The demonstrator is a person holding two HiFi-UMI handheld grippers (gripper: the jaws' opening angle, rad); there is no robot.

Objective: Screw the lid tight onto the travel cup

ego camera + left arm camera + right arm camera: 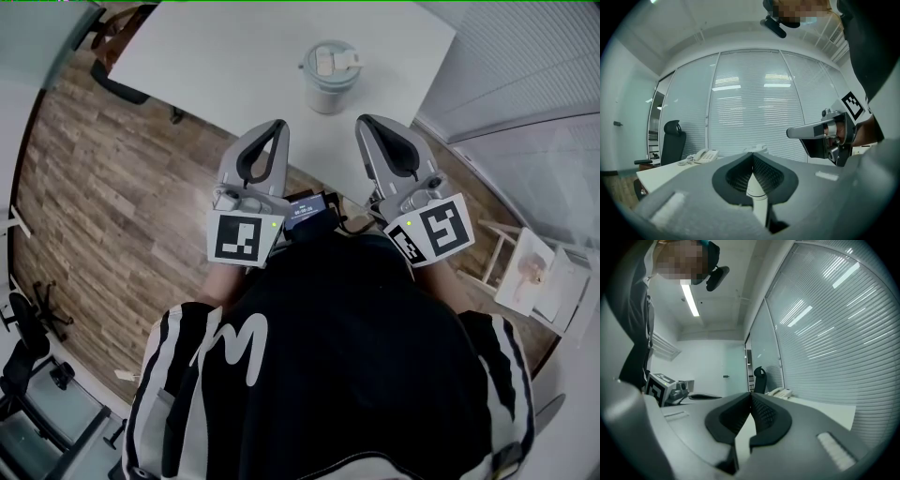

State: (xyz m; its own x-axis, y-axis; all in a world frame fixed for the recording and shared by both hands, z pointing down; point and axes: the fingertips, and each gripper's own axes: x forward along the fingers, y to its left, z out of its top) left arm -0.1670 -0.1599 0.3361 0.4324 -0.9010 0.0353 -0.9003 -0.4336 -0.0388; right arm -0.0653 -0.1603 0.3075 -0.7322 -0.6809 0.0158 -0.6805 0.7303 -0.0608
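A pale grey-green travel cup stands upright on the white table with its lid on top. My left gripper and right gripper are held side by side at the table's near edge, short of the cup and apart from it. Both are shut with nothing between the jaws. In the left gripper view the shut left gripper points towards the cup, and only the lid's top shows above the jaws. The right gripper view shows my right gripper shut and no cup.
A desk phone lies on the table's far left, with a black office chair behind it. Window blinds close off the far side. Wooden floor lies to the left of the table, and a small stand with papers is at right.
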